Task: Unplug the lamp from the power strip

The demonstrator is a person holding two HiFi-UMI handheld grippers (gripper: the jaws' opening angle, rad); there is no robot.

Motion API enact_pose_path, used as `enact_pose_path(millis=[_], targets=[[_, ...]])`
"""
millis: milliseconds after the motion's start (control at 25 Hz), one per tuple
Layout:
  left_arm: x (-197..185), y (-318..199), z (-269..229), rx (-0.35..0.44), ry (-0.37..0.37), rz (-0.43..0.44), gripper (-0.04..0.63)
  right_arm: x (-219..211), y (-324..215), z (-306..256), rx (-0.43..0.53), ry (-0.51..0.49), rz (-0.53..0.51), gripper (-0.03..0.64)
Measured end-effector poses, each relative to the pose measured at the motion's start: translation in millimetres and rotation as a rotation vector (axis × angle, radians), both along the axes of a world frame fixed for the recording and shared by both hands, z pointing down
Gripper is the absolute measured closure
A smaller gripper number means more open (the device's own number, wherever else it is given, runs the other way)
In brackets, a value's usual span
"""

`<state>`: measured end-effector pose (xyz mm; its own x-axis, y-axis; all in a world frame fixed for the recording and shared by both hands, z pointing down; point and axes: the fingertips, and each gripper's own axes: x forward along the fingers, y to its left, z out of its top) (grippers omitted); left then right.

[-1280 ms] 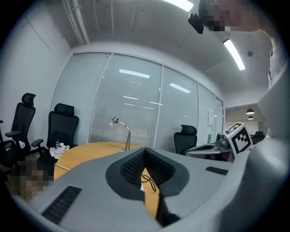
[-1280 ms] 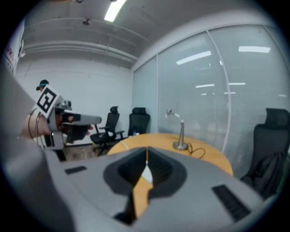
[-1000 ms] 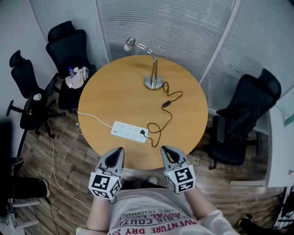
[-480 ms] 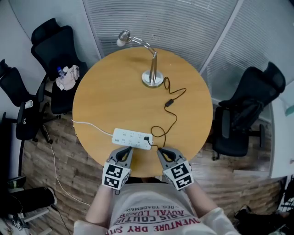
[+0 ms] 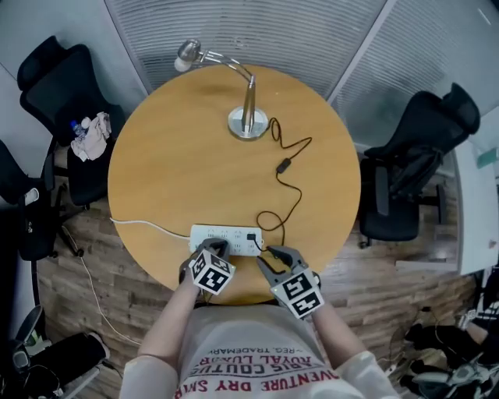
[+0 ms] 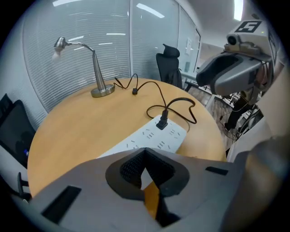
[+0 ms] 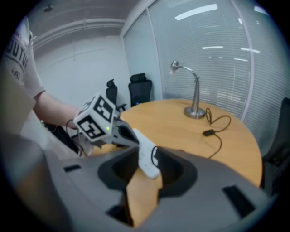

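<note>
Approach step. Power strip (image 5: 226,238) at the surface's (image 5: 179,171) near edge, plug (image 5: 250,237) in its right end. Left gripper (image 5: 216,248), jaws together, over strip. Right gripper's (image 5: 274,257) jaws just opening, nothing clamped. Next: grip plug, brace strip.

Shirt (image 5: 257,347) print: "REG. TRADEMARK", probably "VENTURE DRY"; rest unreadable.

Even soft light from ceiling strips (image 7: 199,10), faint shadows; both gripper views warp toward dark rims, slightly blurred
</note>
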<state>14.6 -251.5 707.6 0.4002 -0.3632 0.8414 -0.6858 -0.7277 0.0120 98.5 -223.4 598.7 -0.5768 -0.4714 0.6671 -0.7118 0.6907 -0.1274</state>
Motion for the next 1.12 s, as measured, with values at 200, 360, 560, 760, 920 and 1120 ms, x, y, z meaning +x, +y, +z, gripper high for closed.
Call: enact_pose_path(millis=[200,360,560,760,920,1120], targets=[[0,-13,8,-0.079,-0.015,0.031,0.568,-10,-6,28,-0.022,0.149,-0.075,0.445],[1,-11,8,-0.149,0.053,0.057,0.568,-12,-20,51,-0.041,0.247,-0.086,0.439],[3,-11,9,-0.159,0.078,0.077,0.568,-14,-33,79,-0.102,0.377,-0.153,0.431],[4,-11,7,-0.167,0.102,0.074,0.568,-18,-38,101,-0.117,0.55,-0.307,0.482],[3,-11,8,-0.215,0.162,0.029,0.568,-18,-37,112,-0.132,0.617,-0.386,0.503],[5,-13,7,-0.246,0.197,-0.01,0.569,-20,-36,111,-0.159,0.573,-0.45,0.519]])
